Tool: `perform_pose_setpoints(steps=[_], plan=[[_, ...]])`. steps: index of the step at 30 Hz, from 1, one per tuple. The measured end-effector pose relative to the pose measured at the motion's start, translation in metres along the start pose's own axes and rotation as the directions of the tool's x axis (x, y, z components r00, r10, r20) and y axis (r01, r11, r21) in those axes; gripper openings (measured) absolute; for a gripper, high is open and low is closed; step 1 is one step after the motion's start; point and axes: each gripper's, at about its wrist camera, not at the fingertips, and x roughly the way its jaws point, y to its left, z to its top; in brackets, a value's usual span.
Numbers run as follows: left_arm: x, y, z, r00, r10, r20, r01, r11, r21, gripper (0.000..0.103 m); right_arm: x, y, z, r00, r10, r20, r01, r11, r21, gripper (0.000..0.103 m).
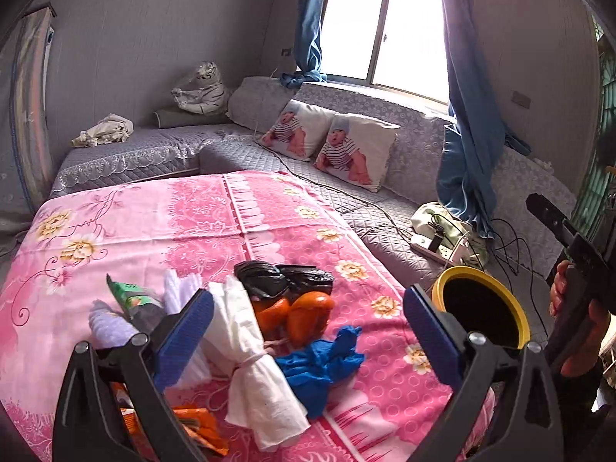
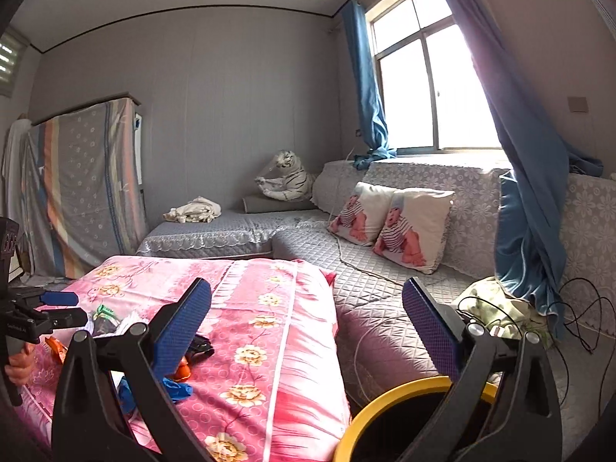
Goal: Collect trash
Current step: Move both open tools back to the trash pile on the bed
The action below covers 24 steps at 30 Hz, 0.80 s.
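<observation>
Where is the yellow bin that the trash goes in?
The yellow bin stands off the right edge of the pink-covered table, in front of the grey sofa. In the right wrist view it shows at the bottom, below the open right gripper.

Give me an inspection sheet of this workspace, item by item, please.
Surface: pink floral cloth covers the table.
Job's things: white tissue bundle, blue glove, orange wrappers, black bag, green packet lie on it; yellow-rimmed bin stands beside the table.
Clutter: crumpled cloth on the sofa.
Grippers: left hand-held gripper open, empty; right hand-held gripper open, empty.
Cables: power strip and loose cords on the sofa.
Surroundings: two cushions, toy tiger, window, blue curtains.
</observation>
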Motion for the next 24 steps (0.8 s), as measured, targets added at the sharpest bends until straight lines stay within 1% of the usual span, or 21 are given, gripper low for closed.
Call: perform_pose_setpoints(steps=[3, 5, 8, 12, 15, 17, 21, 24], plan=[[-0.023, 0.032, -0.015, 1.0, 0.025, 0.018, -0.024, 0.999, -0.025, 0.095, 0.02, 0.029, -0.002, 0.995, 0.094, -0.044, -0.094, 0.996, 0.003, 0.095], [-0.035, 0.049, -0.024, 0.999, 0.042, 0.032, -0.042, 0.999, -0.023, 0.095, 0.036, 0.045, -0.005, 0.984, 0.158, -0.088, -0.157, 0.987, 0.012, 0.095], [-0.048, 0.061, -0.04, 0.997, 0.063, 0.038, -0.062, 0.998, -0.011, 0.095, 0.061, 0.069, -0.012, 0.965, 0.21, -0.156, -0.211, 0.977, 0.009, 0.095], [-0.056, 0.07, -0.057, 0.999, 0.034, 0.037, -0.035, 0.999, 0.002, 0.095, 0.091, 0.103, -0.024, 0.925, 0.285, -0.252, -0.292, 0.956, 0.009, 0.095], [-0.056, 0.07, -0.067, 0.999, 0.027, 0.043, -0.029, 0.999, 0.032, 0.095, 0.106, 0.127, -0.033, 0.901, 0.313, -0.3, -0.334, 0.942, -0.018, 0.095], [-0.053, 0.069, -0.071, 0.999, 0.028, 0.037, -0.03, 0.998, 0.051, 0.095, 0.115, 0.146, -0.038, 0.874, 0.344, -0.343, -0.378, 0.925, -0.036, 0.095], [-0.044, 0.068, -0.076, 1.0, 0.019, 0.019, -0.02, 0.997, 0.08, 0.095, 0.131, 0.176, -0.042, 0.83, 0.394, -0.396, -0.447, 0.893, -0.048, 0.095], [-0.039, 0.07, -0.076, 1.0, 0.004, 0.007, -0.005, 0.997, 0.075, 0.095, 0.145, 0.192, -0.044, 0.803, 0.413, -0.43, -0.472, 0.881, -0.036, 0.095]])
